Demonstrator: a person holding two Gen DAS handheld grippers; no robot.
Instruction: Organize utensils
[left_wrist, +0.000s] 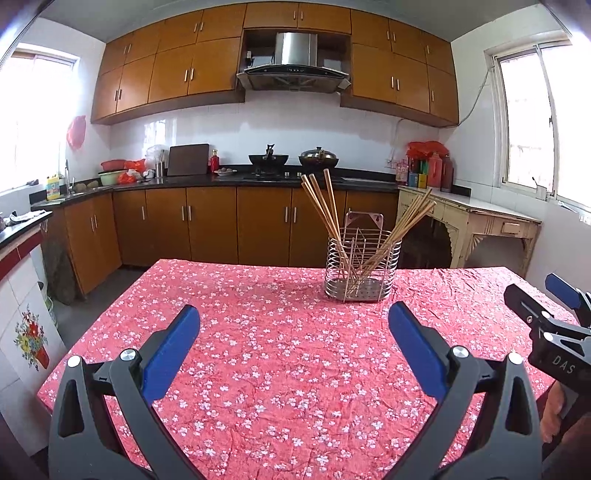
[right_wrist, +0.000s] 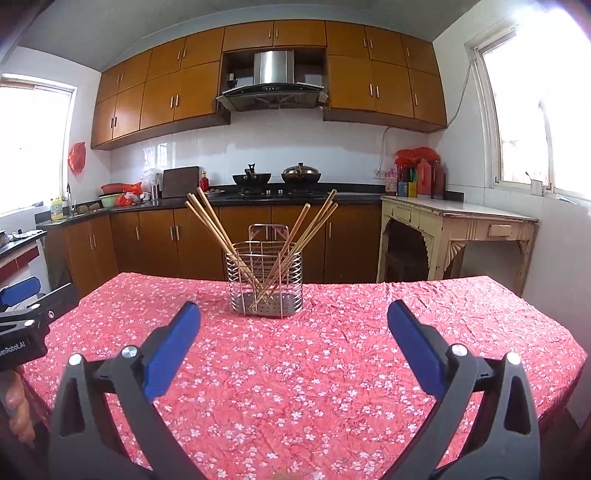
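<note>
Left wrist view: the left gripper (left_wrist: 293, 321) hangs over the red flowered tablecloth (left_wrist: 258, 369), its blue pads (left_wrist: 170, 354) spread wide with nothing between them. Farther back and right of centre stands the wire holder (left_wrist: 362, 264), with chopsticks (left_wrist: 321, 206) fanned out to both sides. At the right edge is the right gripper (left_wrist: 554, 317), seen side-on. In the right wrist view, the left gripper sits at the left edge, the holder stands at the centre near the table's far edge, and the right gripper's jaws are likewise wide apart and empty.
</note>
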